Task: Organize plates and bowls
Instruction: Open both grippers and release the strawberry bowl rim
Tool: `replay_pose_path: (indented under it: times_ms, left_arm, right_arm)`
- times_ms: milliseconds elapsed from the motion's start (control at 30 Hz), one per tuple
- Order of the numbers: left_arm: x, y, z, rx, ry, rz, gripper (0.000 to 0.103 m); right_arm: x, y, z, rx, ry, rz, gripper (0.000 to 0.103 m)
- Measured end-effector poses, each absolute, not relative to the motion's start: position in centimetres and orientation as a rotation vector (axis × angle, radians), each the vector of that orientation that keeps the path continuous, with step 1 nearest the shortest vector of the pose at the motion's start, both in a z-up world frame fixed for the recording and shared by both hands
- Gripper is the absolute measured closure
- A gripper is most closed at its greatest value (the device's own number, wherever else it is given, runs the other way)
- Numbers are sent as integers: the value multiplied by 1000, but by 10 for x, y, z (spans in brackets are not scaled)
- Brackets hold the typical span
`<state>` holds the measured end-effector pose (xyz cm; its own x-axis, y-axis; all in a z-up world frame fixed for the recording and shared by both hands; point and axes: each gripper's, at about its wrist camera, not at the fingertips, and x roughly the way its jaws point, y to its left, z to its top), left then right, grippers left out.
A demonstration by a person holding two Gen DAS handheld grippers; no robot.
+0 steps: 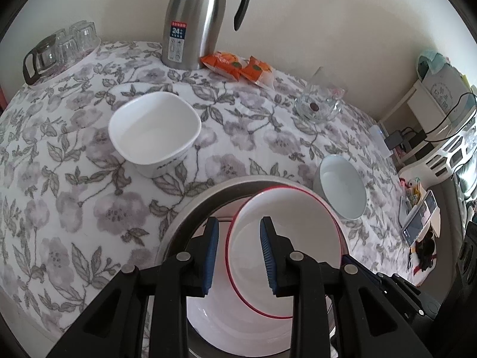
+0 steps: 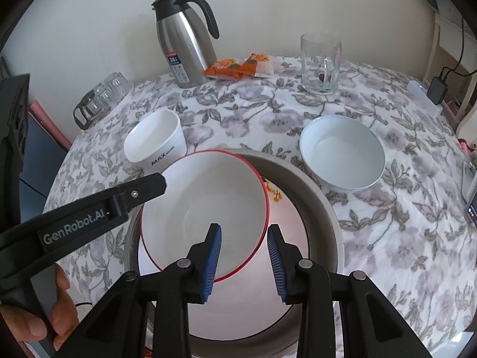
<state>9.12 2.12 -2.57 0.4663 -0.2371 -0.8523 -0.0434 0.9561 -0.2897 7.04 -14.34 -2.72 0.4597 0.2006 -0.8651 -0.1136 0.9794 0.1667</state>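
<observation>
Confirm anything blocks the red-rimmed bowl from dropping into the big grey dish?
Nothing visible. The red-rimmed bowl, tilted in the left gripper, hangs right over the grey dish, which holds only a white plate.

large bowl near rim cut off, flask top cropped

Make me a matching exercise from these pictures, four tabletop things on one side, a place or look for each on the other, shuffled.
Things:
1. red-rimmed bowl
2. square white bowl
3. steel thermos jug
4. glass mug

Descriptions:
A. clear, by the far right edge
B. inside the big grey-rimmed dish
C. tall, black handle, near the wall
D. lettering on its side, standing alone on the cloth

Pairs: 1-B, 2-D, 3-C, 4-A
</observation>
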Motion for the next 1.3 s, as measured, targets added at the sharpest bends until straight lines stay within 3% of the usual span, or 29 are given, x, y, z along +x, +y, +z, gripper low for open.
replay_pose_path:
  times_ms: [600, 700, 867, 1000, 1133, 1233, 1300]
  left_arm:
    - [90, 33, -23, -306, 1058, -32, 71]
    - [91, 31, -24, -297, 1062, -22, 62]
    - [92, 30, -26, -279, 1069, 8, 55]
    - [93, 31, -28, -273, 1073, 38, 40]
    - [94, 31, -30, -258, 1073, 68, 36]
    - [94, 32, -31, -251, 1073, 85, 25]
    - [94, 33, -31, -251, 1065, 97, 23]
  right_arm:
    - [73, -164, -18, 135, 1032, 107, 68]
    - [74, -168, -20, 146, 1045, 92, 58]
    - [76, -173, -21, 160, 1049, 73, 43]
    - [76, -174, -21, 157, 1049, 65, 37]
    - [77, -177, -23, 161, 1054, 60, 28]
    - [78, -178, -24, 166, 1051, 57, 22]
    - [78, -180, -24, 168, 1048, 51, 17]
